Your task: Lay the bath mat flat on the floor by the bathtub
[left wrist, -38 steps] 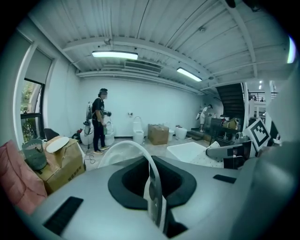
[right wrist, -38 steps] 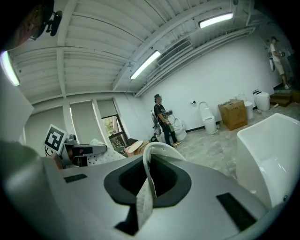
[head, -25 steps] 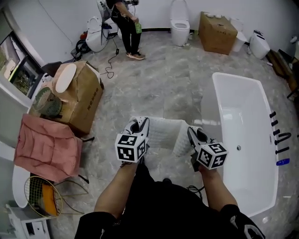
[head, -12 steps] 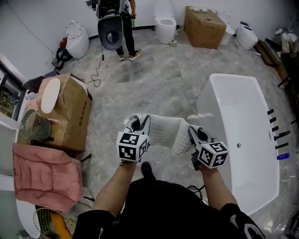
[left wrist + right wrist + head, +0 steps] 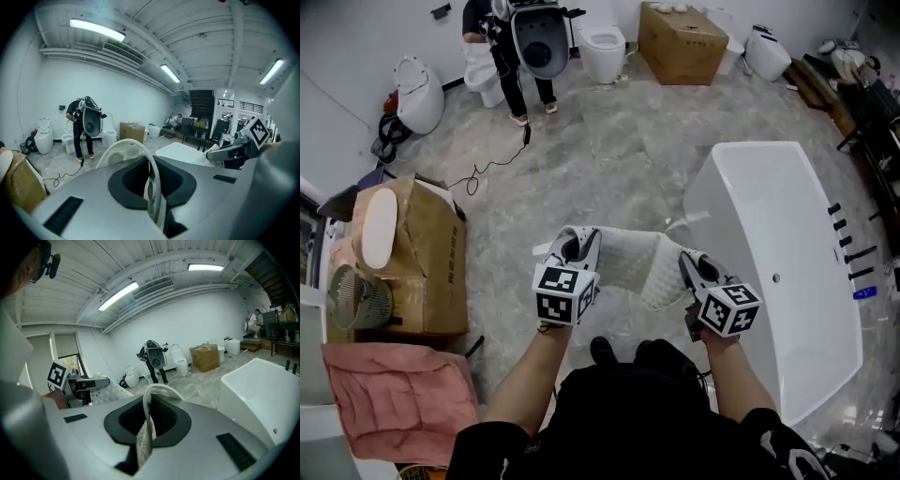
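A white bath mat (image 5: 633,264) hangs stretched between my two grippers, above the grey marble floor. My left gripper (image 5: 572,251) is shut on the mat's left edge (image 5: 151,187), which stands pinched between the jaws. My right gripper (image 5: 692,270) is shut on the right edge (image 5: 146,427) in the same way. The white bathtub (image 5: 787,244) stands just to the right of the mat; its near corner (image 5: 262,390) shows in the right gripper view. The mat's lower part is hidden behind the grippers and my arms.
A person (image 5: 502,52) stands at the far wall holding a toilet seat, among toilets (image 5: 602,52) and a cardboard box (image 5: 680,42). A cable (image 5: 487,169) runs across the floor. Another box (image 5: 417,258), a fan and a pink cloth (image 5: 398,398) stand at the left.
I have walked sideways with the mat held up; the tub, boxes and far wall have shifted in the head view. The person at the back has moved left. Both grips are unchanged.
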### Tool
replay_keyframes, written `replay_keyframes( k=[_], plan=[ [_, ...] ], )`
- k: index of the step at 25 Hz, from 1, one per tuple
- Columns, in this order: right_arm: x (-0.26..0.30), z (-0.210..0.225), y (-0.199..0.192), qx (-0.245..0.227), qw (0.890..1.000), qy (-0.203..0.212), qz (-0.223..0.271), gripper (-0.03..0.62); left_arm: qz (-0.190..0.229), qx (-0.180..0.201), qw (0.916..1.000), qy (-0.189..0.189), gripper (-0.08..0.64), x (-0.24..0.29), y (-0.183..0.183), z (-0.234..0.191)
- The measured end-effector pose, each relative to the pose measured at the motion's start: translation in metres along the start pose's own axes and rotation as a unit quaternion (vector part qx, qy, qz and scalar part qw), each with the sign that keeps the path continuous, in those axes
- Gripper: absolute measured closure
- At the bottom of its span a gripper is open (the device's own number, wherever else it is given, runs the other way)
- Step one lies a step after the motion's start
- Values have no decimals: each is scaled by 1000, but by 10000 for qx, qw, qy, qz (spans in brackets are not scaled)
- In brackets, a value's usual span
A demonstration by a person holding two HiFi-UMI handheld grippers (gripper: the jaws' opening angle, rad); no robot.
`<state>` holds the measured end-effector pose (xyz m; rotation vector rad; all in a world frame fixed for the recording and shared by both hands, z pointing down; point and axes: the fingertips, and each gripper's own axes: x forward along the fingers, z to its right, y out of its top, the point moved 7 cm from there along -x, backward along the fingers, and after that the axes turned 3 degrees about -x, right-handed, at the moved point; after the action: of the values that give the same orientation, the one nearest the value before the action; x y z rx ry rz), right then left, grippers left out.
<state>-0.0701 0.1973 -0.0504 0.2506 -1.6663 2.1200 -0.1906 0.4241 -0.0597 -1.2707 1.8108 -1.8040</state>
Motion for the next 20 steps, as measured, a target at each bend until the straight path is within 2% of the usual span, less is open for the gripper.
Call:
replay_keyframes(
  k=[4,9,13,20],
  plan=[
    [7,25,-4,219,9992,-330,2,571,-172,36,9994,-312,538,39,0,-2],
    [17,69,0,538,9966,-606,116,571,-405,176,9969,-650,537,97,18,14],
    [15,115,10,827,9923,-849,347,571,-624,574,9918,-957,538,143,39,41],
    [-2,191,18,1186,9825,-1310,581,571,-871,1000,9809,-1423,538,226,67,83]
  ],
)
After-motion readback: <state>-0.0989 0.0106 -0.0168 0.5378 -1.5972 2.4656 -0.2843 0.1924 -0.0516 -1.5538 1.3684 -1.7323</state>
